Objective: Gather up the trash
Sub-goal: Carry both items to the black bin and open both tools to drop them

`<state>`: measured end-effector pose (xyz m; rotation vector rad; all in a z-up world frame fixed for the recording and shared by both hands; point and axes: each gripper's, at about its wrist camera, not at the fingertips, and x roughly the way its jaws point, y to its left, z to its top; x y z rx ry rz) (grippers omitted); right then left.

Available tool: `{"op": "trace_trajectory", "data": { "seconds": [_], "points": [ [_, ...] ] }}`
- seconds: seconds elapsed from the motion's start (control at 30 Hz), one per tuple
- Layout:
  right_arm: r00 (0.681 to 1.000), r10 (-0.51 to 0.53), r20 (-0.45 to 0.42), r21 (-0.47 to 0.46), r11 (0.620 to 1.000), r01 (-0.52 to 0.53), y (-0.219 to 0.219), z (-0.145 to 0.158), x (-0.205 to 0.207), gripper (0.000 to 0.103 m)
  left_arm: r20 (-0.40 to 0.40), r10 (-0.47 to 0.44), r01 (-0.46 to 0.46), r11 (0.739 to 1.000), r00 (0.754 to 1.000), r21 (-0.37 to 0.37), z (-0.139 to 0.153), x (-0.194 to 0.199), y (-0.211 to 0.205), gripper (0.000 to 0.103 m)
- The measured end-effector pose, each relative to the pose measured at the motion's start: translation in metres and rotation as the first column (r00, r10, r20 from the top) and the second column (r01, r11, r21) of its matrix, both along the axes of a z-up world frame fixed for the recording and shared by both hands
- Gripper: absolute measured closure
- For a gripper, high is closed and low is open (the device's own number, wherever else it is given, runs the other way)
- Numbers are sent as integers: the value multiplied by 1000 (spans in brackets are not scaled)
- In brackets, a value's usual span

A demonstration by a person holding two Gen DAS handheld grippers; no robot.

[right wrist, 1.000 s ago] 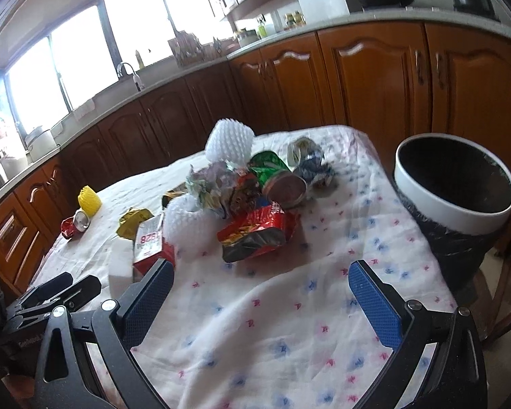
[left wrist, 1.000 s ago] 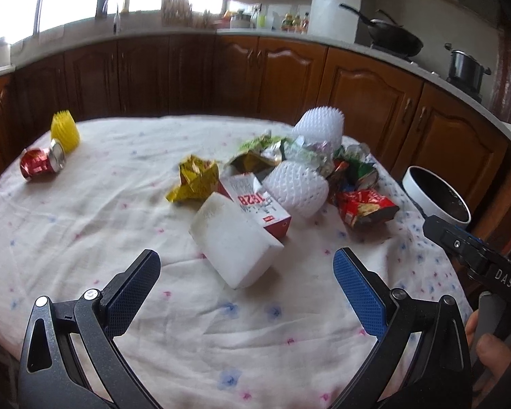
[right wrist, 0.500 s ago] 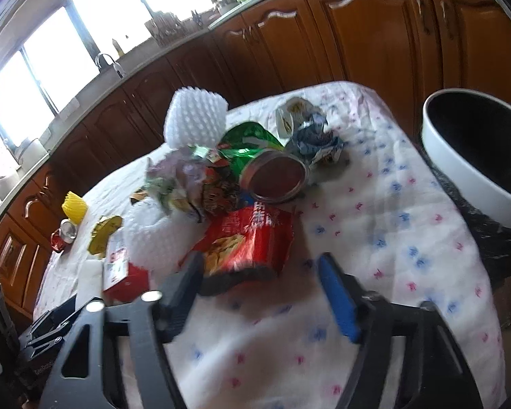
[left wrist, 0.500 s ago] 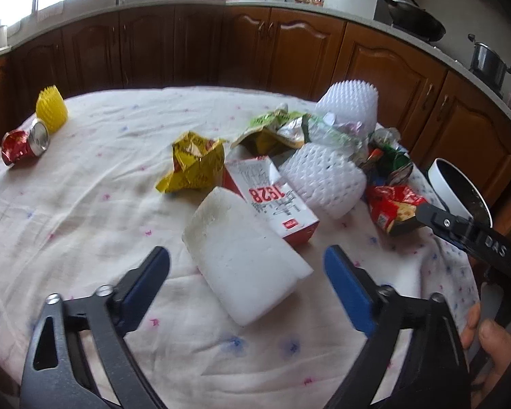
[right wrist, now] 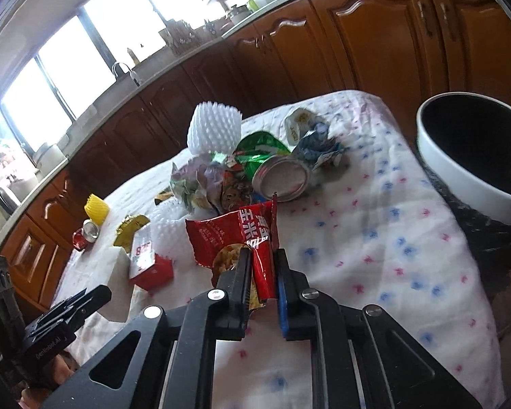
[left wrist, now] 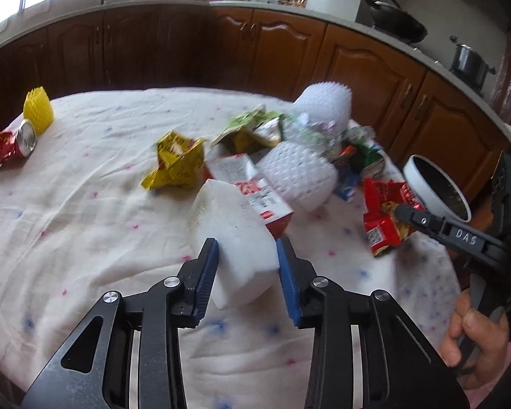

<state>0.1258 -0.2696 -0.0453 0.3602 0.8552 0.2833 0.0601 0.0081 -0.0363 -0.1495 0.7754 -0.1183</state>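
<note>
While our left gripper (left wrist: pixel 247 248) closes its jaws on the white foam block (left wrist: pixel 233 235) at the table's near edge, our right gripper (right wrist: pixel 261 266) closes on the crumpled red snack bag (right wrist: pixel 235 235), pinching it nearly shut. Beyond them, on the flowered tablecloth (left wrist: pixel 68 211), we count two white foam nets, a red-and-white carton (left wrist: pixel 255 194), a yellow wrapper (left wrist: pixel 177 162) and two crushed cans. The white-rimmed bin (right wrist: pixel 473 156) stands beside the table's right edge.
</note>
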Motion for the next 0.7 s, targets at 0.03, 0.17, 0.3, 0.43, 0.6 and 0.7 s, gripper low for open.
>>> {"op": "trace_trajectory", "data": {
  "seconds": [0.03, 0.17, 0.3, 0.43, 0.6, 0.7],
  "points": [
    [1000, -10, 8, 1, 1000, 10, -6, 3, -3, 90, 10, -9, 9, 1000, 1000, 0, 3, -1, -2, 70],
    [999, -43, 25, -5, 999, 43, -22, 11, -11, 90, 58, -66, 66, 998, 996, 1, 18, -5, -20, 70],
    [996, -86, 32, -3, 996, 86, -44, 18, -17, 90, 74, -131, 131, 991, 989, -1, 27, -2, -43, 70],
    [990, -134, 48, -8, 991, 134, -69, 27, -21, 90, 85, -199, 201, 979, 976, -20, 38, 6, -70, 71],
    [976, -208, 58, -17, 978, 209, -104, 31, -23, 90, 108, -293, 296, 955, 950, -12, 47, 17, -109, 71],
    [966, -250, 58, -25, 967, 252, -126, 34, -21, 90, 113, -349, 352, 936, 930, -5, 51, 25, -137, 71]
  ]
}}
